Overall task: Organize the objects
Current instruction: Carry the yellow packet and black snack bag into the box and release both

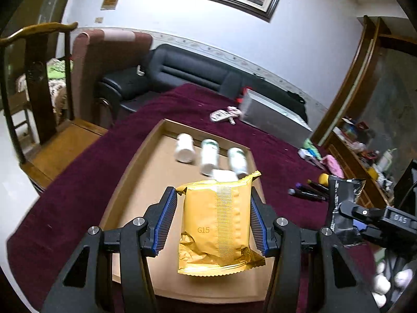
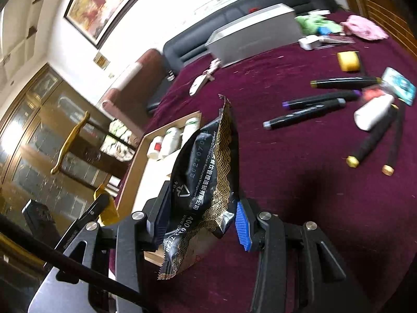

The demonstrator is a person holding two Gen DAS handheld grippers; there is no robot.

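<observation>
My left gripper [image 1: 213,198] is shut on a gold foil packet [image 1: 217,227] marked G15 and holds it above a shallow cardboard tray [image 1: 146,156]. Three white pill bottles [image 1: 208,156] lie side by side at the tray's far end. My right gripper [image 2: 200,200] is shut on a black foil packet [image 2: 206,180] with gold pattern and holds it above the maroon tablecloth, just right of the tray [image 2: 135,172]. The black packet also shows at the right of the left wrist view [image 1: 341,203].
On the maroon cloth [image 2: 312,182] lie several black markers [image 2: 305,114], a white bottle [image 2: 375,112], a yellow block [image 2: 348,61], a grey box [image 2: 255,36] and small clutter. A wooden chair [image 1: 52,120] and dark sofa [image 1: 182,70] stand beyond the table.
</observation>
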